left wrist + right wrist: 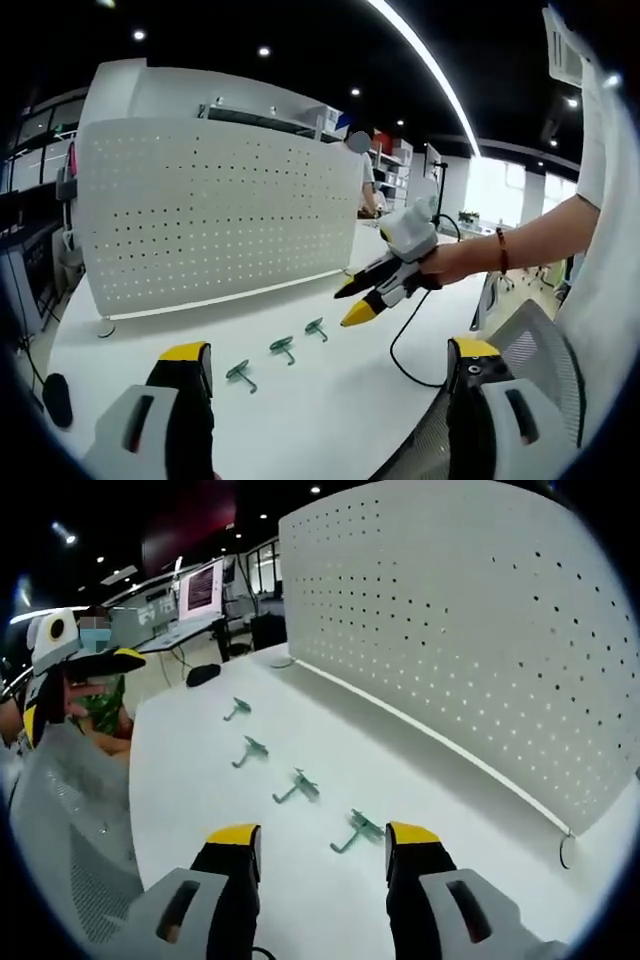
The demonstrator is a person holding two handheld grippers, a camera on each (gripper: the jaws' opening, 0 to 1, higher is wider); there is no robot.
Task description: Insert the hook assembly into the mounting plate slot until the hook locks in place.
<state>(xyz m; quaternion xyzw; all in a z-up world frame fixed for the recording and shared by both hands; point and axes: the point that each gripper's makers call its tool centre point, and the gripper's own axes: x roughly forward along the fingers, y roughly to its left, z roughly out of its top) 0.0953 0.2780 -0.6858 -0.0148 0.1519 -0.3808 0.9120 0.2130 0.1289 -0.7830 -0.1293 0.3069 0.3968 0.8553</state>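
Right gripper view, right hand-held gripper [322, 842] agape, empty, near hook [358, 830]

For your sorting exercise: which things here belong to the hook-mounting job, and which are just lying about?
Job:
- four green hooks in a row on the white table
- white pegboard
- right gripper, jaws open
- left gripper, jaws open

Lying about:
- black mouse
- mesh chair

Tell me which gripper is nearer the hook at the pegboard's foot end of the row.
Right. The right gripper has that hook just ahead of its open fingers; the left gripper sits at the row's opposite end.
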